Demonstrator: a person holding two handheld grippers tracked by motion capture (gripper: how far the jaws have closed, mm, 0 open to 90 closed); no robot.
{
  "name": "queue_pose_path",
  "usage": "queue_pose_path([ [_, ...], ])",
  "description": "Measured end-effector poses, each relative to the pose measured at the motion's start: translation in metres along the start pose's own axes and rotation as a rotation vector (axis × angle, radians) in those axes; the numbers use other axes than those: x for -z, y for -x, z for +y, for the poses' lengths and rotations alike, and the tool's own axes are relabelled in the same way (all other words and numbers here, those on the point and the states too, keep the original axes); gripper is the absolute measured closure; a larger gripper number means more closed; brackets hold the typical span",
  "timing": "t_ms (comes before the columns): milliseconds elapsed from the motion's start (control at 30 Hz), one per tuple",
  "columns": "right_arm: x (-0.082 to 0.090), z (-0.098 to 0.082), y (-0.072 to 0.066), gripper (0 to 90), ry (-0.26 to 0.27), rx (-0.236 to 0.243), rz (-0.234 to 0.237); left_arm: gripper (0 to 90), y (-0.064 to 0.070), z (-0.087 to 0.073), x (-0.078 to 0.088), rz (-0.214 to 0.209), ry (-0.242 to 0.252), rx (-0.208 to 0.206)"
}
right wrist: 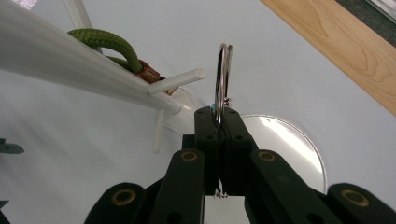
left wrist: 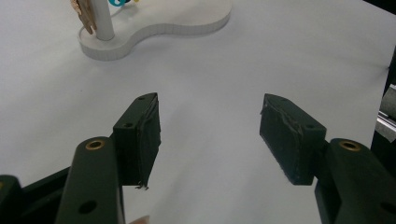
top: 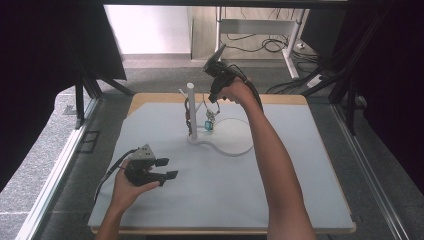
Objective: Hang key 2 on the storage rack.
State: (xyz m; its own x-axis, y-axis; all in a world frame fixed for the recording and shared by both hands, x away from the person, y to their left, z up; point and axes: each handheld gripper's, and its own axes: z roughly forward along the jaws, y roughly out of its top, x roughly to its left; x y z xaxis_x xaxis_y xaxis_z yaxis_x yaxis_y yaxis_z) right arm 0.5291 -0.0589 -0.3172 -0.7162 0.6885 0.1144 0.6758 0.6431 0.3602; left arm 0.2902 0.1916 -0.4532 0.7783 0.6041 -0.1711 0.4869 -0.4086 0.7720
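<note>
Partly hidden: the small items hanging at the white stand [top: 192, 112] are too small in the high view to sort out, and the teal tag [top: 209, 125] below the right gripper [top: 214, 101] is only a spot of colour there; in the left gripper view the stand's post is cut off by the top edge, with a tan piece and a teal ring barely showing beside it. Count: one stand with one upright post, two short side pegs visible in the right gripper view, one curved flat base; one green cord [right wrist: 106, 43] draped over the post; one metal key ring [right wrist: 222, 77]; two grippers; one pale mat [top: 280, 170] on a wooden table [top: 285, 99]. Right gripper: jaws pressed together on the lower part of the key ring, which stands upright above the pads, just beside the tip of a peg [right wrist: 178, 80] and apart from it. Left gripper [top: 165, 169]: jaws well apart, nothing between them, held above the mat well apart from the stand.
</note>
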Motion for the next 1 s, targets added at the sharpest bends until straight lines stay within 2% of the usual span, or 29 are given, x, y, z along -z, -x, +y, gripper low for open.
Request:
queue_pose_path([
  [267, -0.006, 0.001, -0.009, 87.7, -0.011, 0.023, 0.017, 38.7, 0.000, 0.000, -0.001, 0.004, -0.003, 0.000],
  [433, -0.013, -0.004, -0.014, 87.4, -0.009, 0.029, 0.032, 38.7, 0.001, 0.000, -0.003, 0.000, -0.009, -0.001],
  [767, -0.022, -0.013, -0.014, 87.1, -0.007, 0.034, 0.039, 38.6, 0.001, 0.000, -0.005, 0.006, -0.014, 0.001],
  [800, -0.022, -0.013, -0.015, 87.0, -0.009, 0.023, 0.045, 38.6, 0.001, -0.001, -0.006, 0.007, -0.015, 0.000],
  [1000, -0.026, -0.014, -0.018, 86.8, -0.012, 0.038, 0.054, 38.6, 0.002, -0.001, -0.005, 0.009, -0.019, -0.001],
])
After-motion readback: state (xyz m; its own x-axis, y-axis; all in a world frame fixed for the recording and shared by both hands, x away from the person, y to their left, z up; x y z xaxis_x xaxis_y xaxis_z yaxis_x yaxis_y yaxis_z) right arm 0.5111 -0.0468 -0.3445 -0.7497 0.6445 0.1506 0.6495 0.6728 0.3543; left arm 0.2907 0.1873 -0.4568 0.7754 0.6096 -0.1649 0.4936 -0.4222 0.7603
